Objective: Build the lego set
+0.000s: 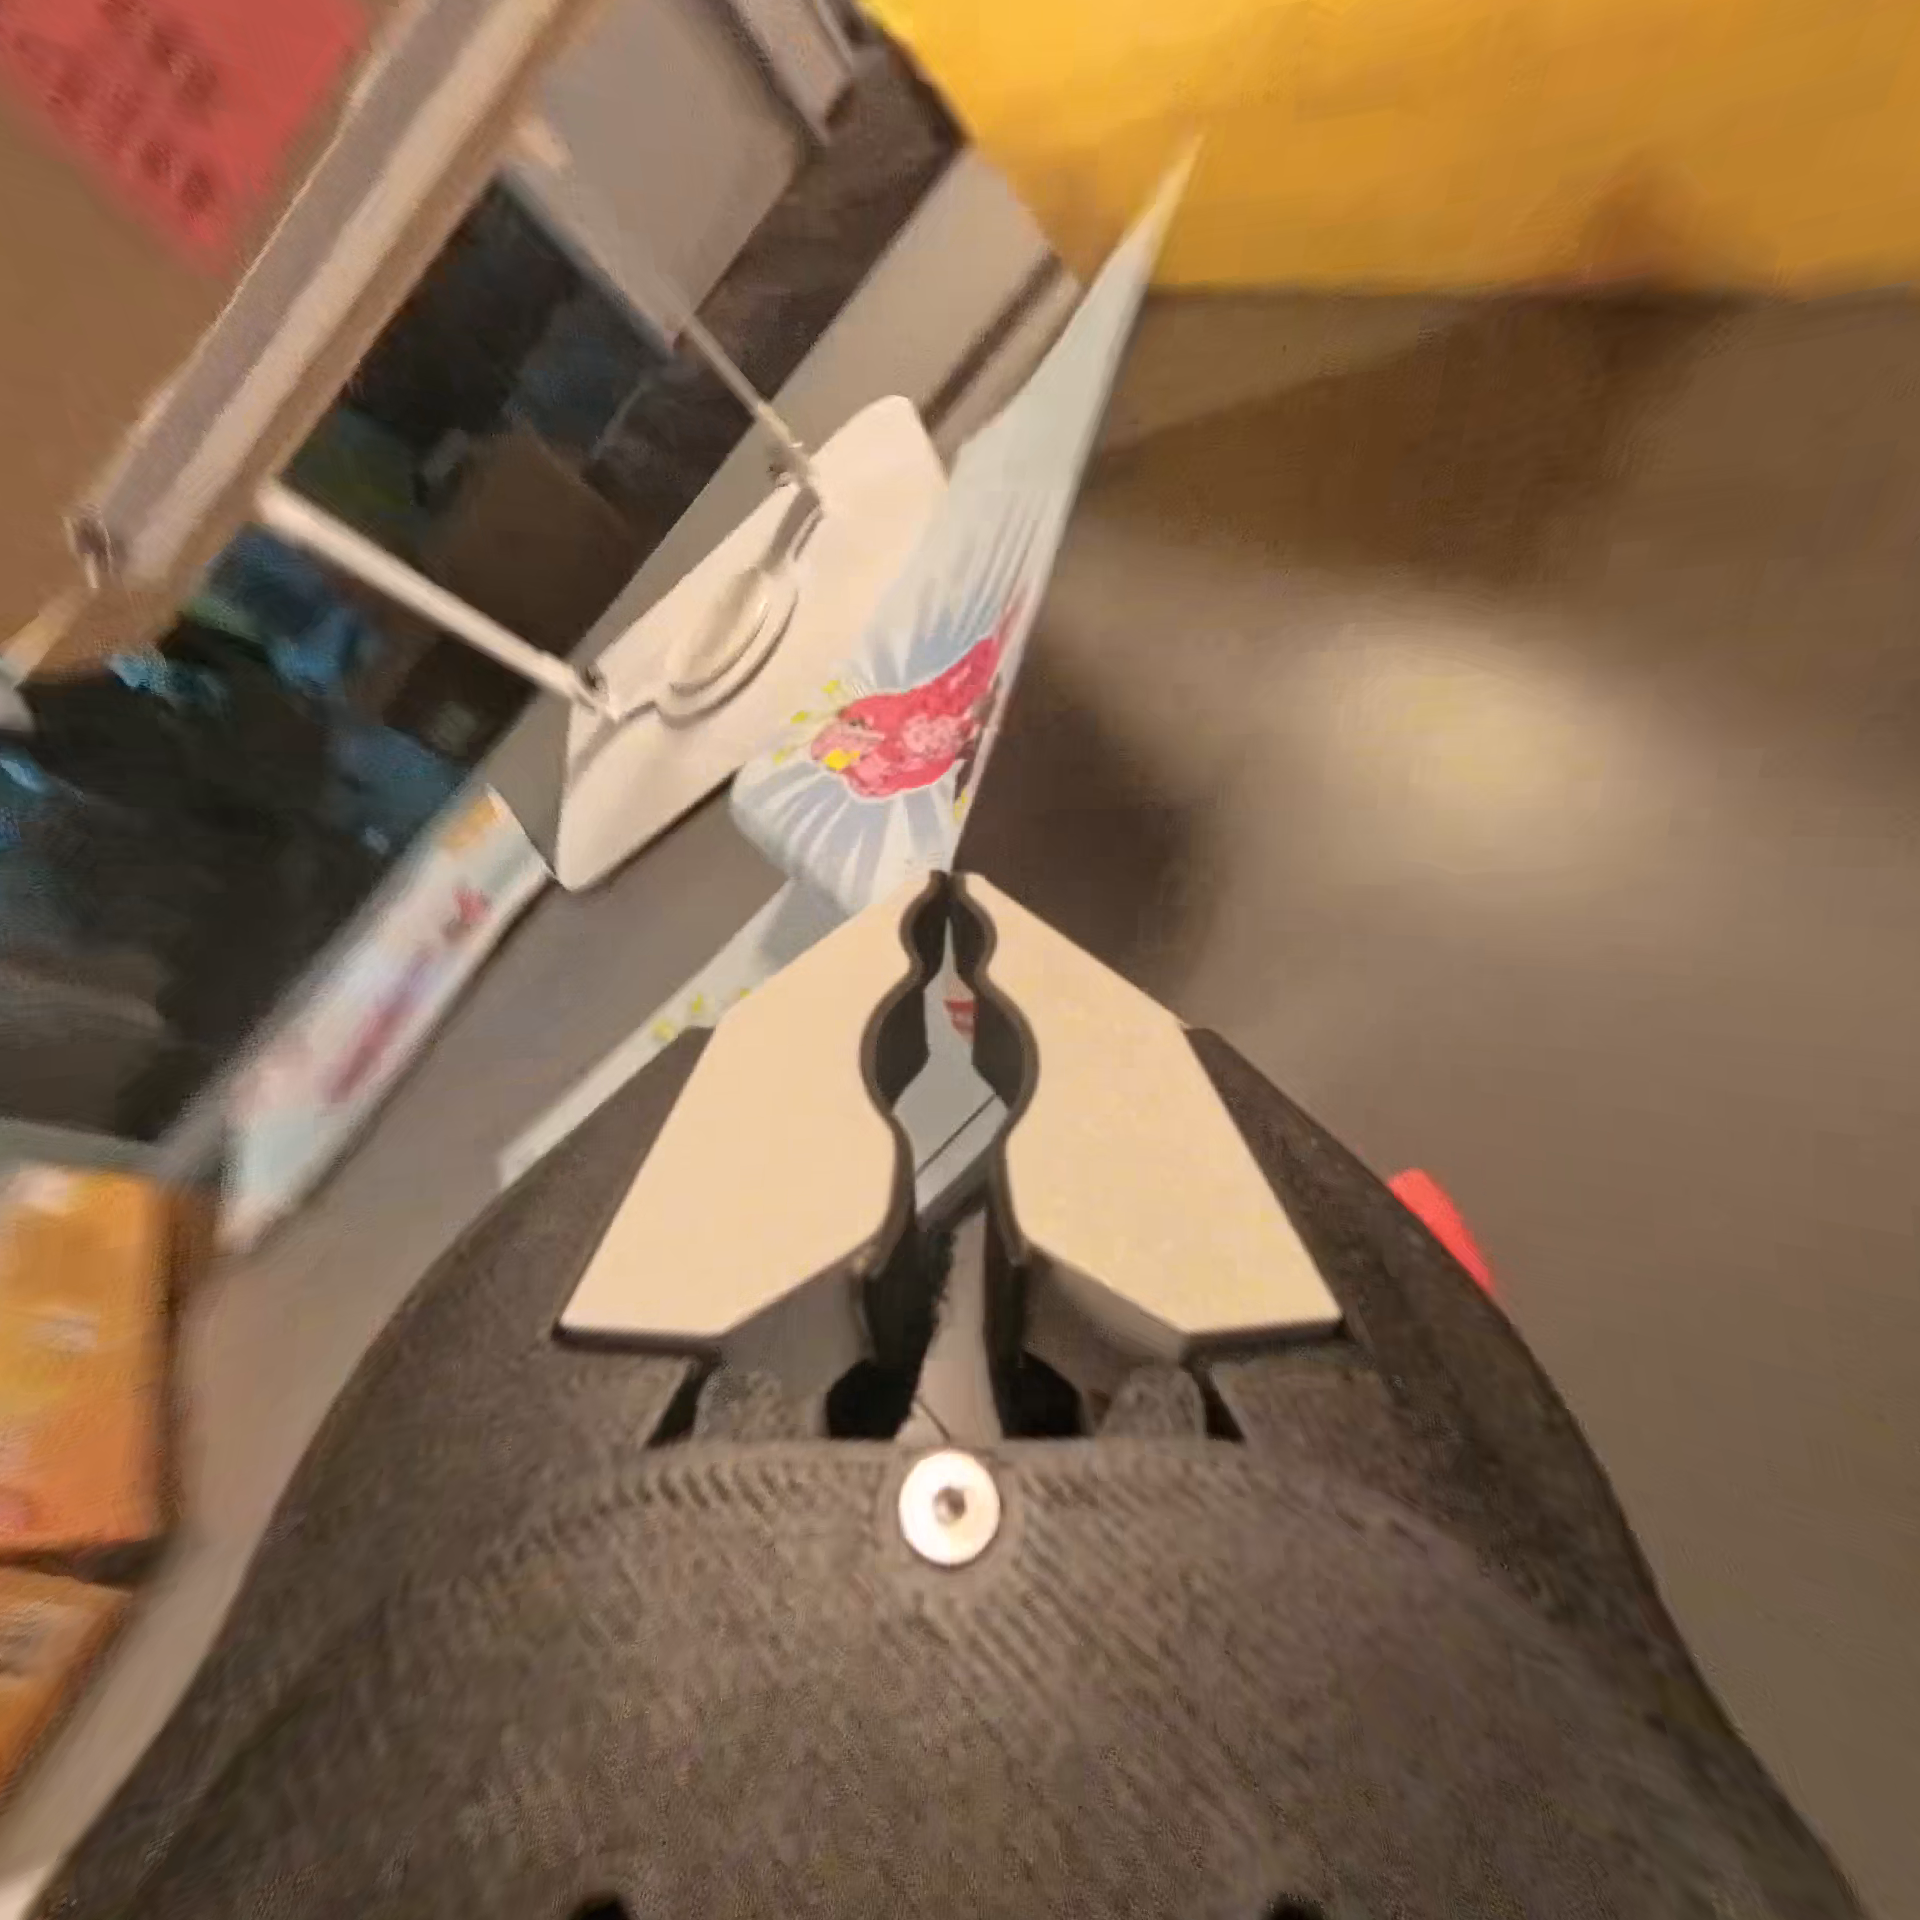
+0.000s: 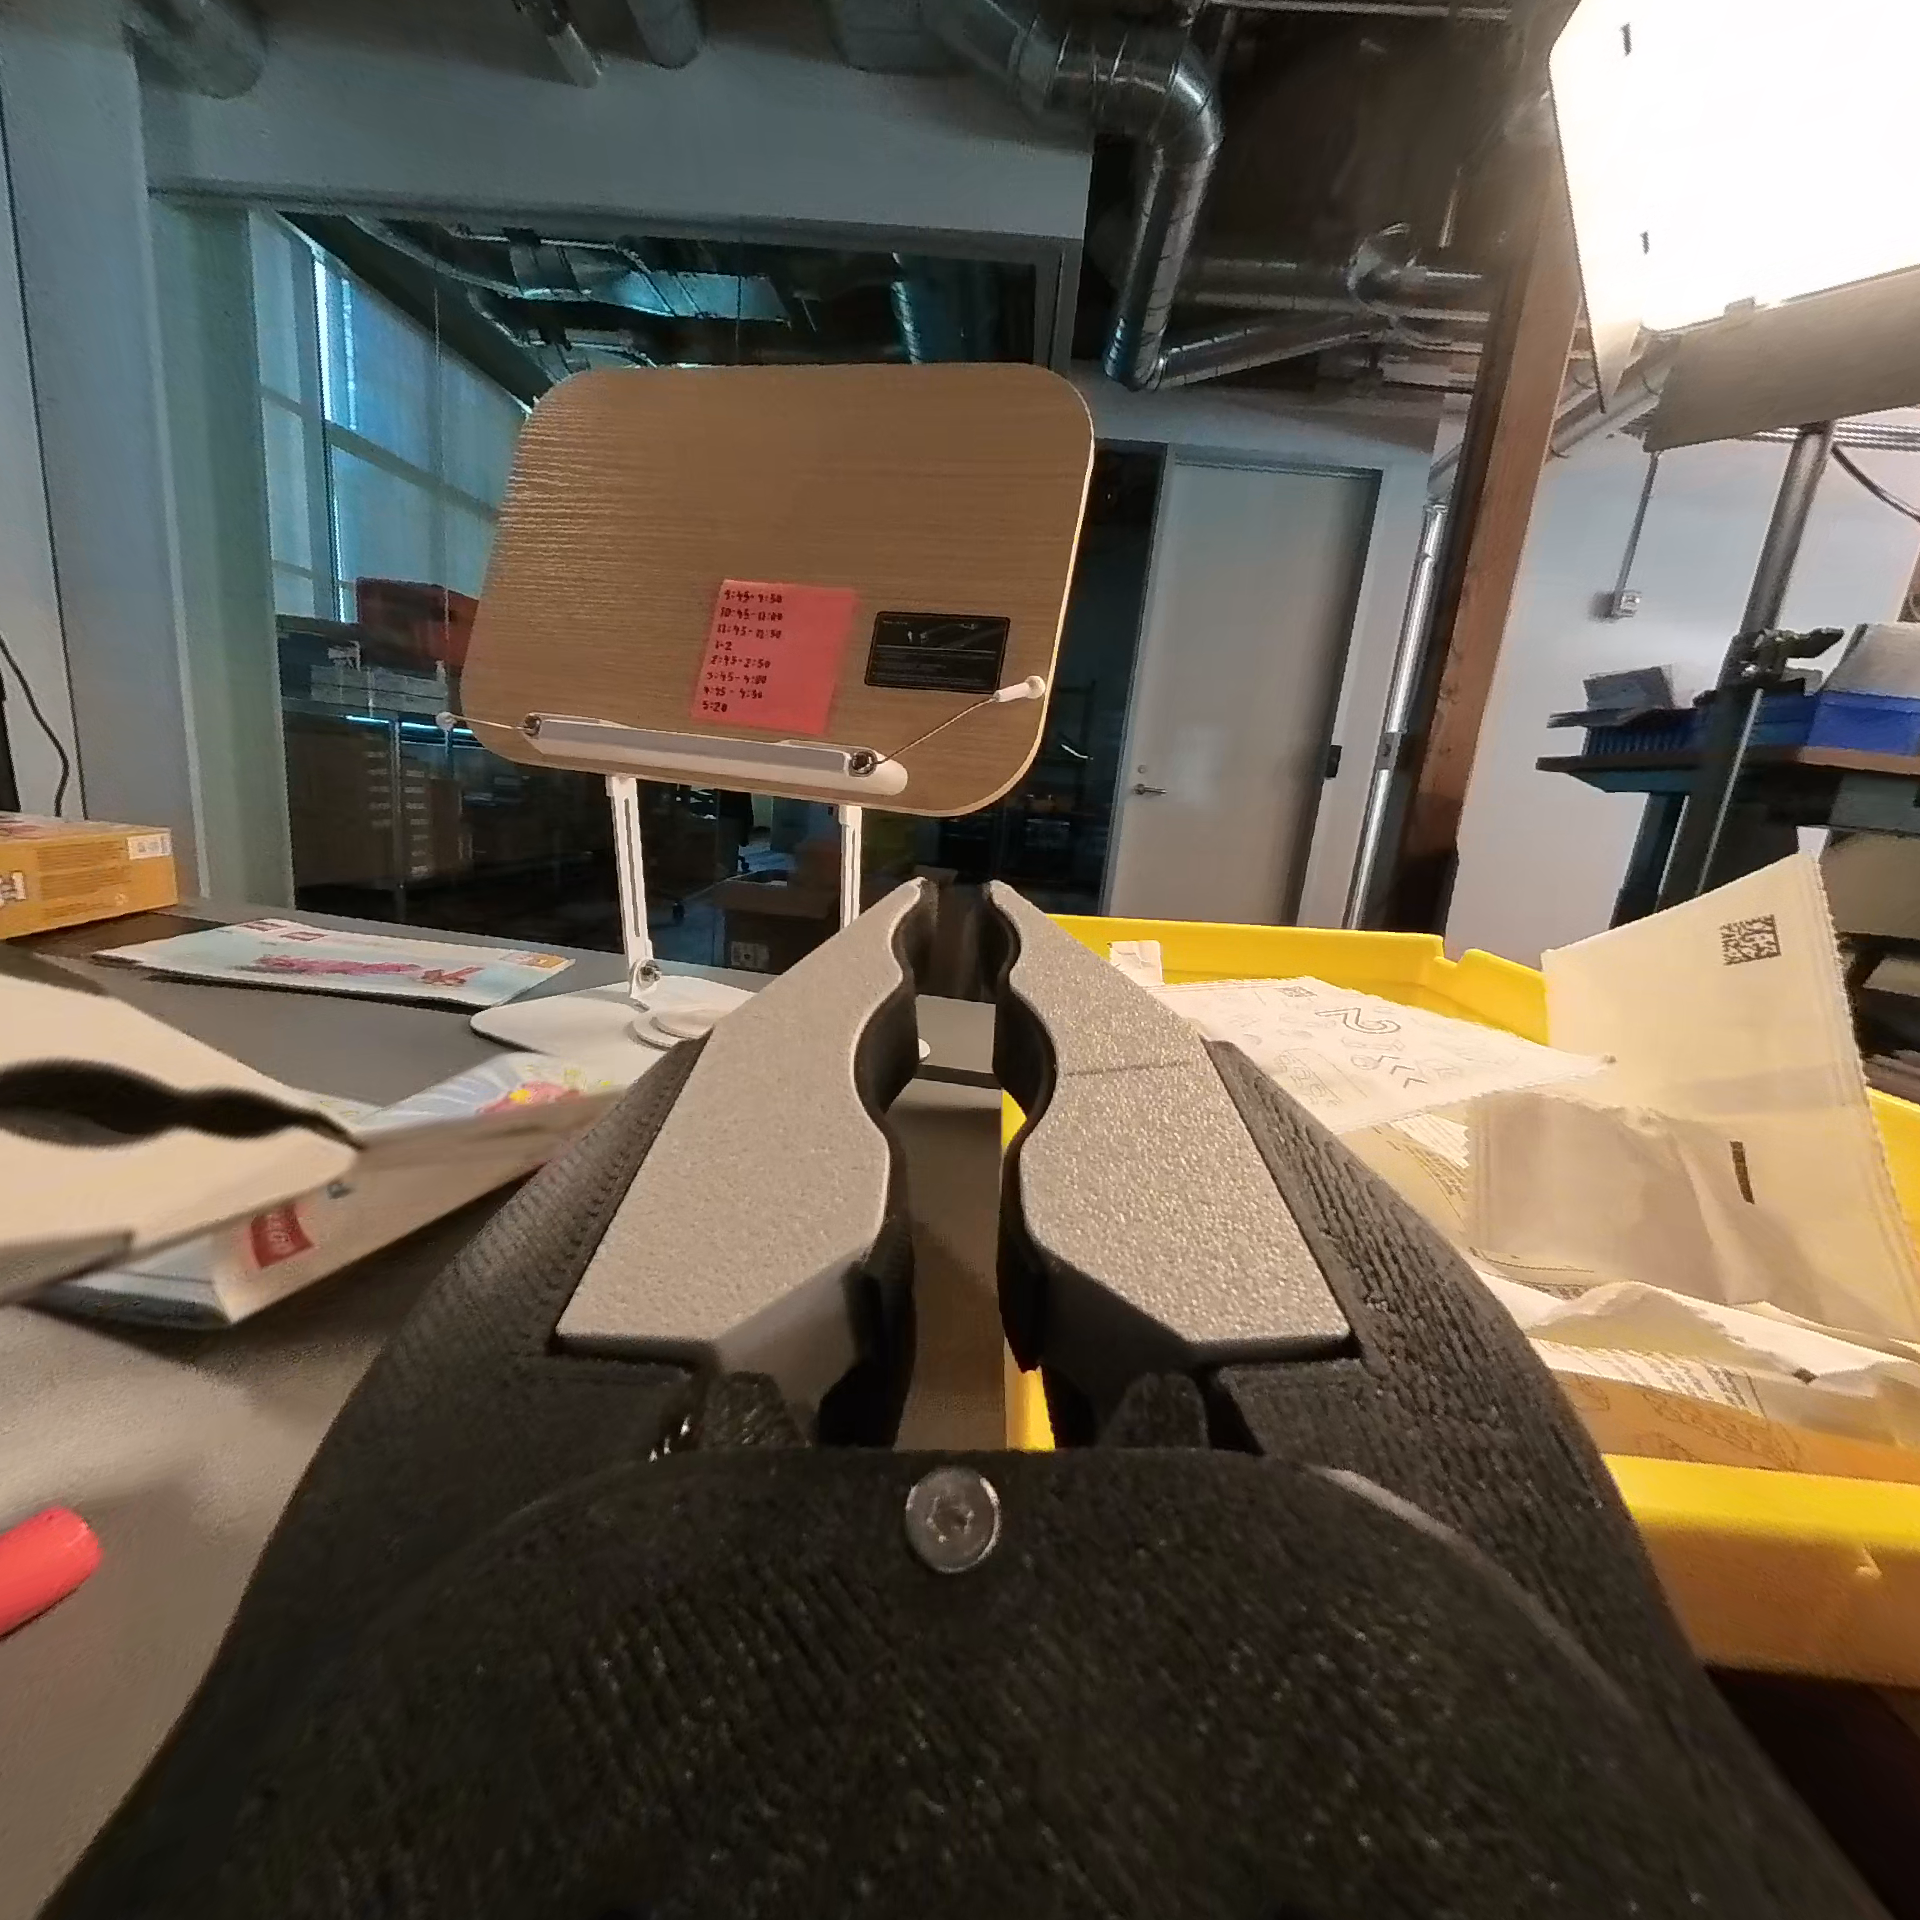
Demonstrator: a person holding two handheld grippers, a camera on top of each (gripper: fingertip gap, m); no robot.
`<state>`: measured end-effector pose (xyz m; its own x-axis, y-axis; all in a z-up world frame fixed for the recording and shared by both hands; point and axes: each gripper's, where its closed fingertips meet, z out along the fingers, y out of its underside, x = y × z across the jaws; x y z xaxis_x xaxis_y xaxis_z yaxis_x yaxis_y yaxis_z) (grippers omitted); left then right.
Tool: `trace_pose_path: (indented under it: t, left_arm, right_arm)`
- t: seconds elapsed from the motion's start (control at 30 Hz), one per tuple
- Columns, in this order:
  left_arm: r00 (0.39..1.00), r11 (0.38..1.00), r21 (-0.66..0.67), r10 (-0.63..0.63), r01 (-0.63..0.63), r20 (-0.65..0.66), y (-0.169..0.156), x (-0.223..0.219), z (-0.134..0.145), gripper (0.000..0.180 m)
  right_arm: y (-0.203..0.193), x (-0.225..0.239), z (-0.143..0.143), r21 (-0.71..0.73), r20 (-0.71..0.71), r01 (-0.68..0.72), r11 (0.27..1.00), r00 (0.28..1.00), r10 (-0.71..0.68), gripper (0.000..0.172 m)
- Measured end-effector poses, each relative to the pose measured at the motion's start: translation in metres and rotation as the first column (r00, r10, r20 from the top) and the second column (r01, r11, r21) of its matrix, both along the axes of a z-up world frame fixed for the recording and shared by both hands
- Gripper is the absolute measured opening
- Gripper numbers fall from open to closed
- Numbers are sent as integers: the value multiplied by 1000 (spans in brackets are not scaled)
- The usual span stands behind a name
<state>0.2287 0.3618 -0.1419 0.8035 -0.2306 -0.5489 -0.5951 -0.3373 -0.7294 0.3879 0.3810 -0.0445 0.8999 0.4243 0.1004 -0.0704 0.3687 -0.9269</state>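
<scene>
My left gripper (image 1: pixel 948 883) is shut on a light-blue instruction booklet (image 1: pixel 914 727) with a pink figure on its cover. The booklet runs edge-on between the pads and sticks out ahead, lifted off the grey table; this view is blurred. The right wrist view shows the same booklet (image 2: pixel 468 1122) pinched by the left gripper's fingers (image 2: pixel 156 1049) at the left. My right gripper (image 2: pixel 951 894) hovers over the table with its fingertips a narrow gap apart and nothing between them. It points at a wooden book stand (image 2: pixel 779 540) on a white base (image 2: pixel 582 1013).
A yellow bin (image 2: pixel 1299 951) of paper bags (image 2: pixel 1662 1091) stands at the right. A second booklet (image 2: pixel 332 961) lies flat left of the stand. An orange box (image 2: pixel 73 873) sits at the far left. A red object (image 2: pixel 42 1558) lies near the front left. The grippers' ends are close to 20 cm from one another.
</scene>
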Motion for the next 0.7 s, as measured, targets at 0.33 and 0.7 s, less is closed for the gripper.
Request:
trace_pose_path:
  t: [0.33,0.7]
  left_arm:
    - [963,1000,-13,3,1,268,-10,6,3,0]
    - [784,830,332,-544,449,299,-156,66,100,56]
  right_arm:
    - [1,-1,0,4,4,1,1000,1000,-1,4]
    - [-3,2,3,63,76,55,996,995,-60,4]
